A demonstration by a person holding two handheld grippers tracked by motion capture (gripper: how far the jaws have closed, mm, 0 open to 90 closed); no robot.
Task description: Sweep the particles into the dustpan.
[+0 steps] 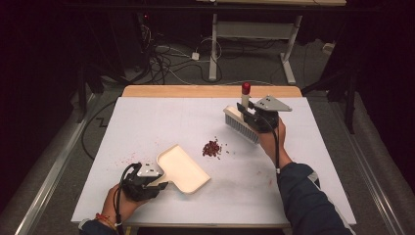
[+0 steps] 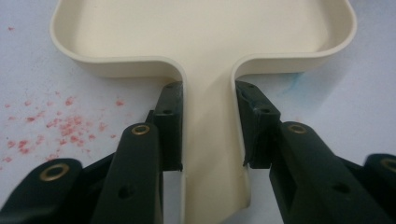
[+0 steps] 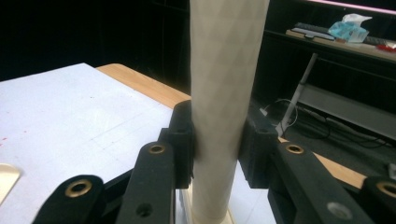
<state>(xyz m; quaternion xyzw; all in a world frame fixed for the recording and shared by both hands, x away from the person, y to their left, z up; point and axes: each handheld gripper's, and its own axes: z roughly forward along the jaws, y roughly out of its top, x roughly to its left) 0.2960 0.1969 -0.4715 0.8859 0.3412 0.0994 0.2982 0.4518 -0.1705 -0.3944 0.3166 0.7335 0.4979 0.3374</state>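
Note:
A cream dustpan (image 1: 182,168) lies on the white table near the front left. My left gripper (image 1: 161,183) is shut on its handle (image 2: 210,154), with the black pads pressed against both sides. A small pile of red crumbs (image 1: 212,148) sits mid-table, just right of the pan's mouth. My right gripper (image 1: 250,112) is shut on the cream handle (image 3: 224,93) of a hand brush. The brush's grey bristles (image 1: 241,125) hang a little beyond and to the right of the crumbs, and its red end cap (image 1: 246,88) points up.
Faint red specks (image 2: 60,126) dot the white table (image 1: 147,117) left of the dustpan. A wooden strip (image 1: 210,91) edges the table's far side. Beyond it are cables on the floor and a desk frame (image 1: 254,34). A sleeve (image 1: 303,196) reaches in at the front right.

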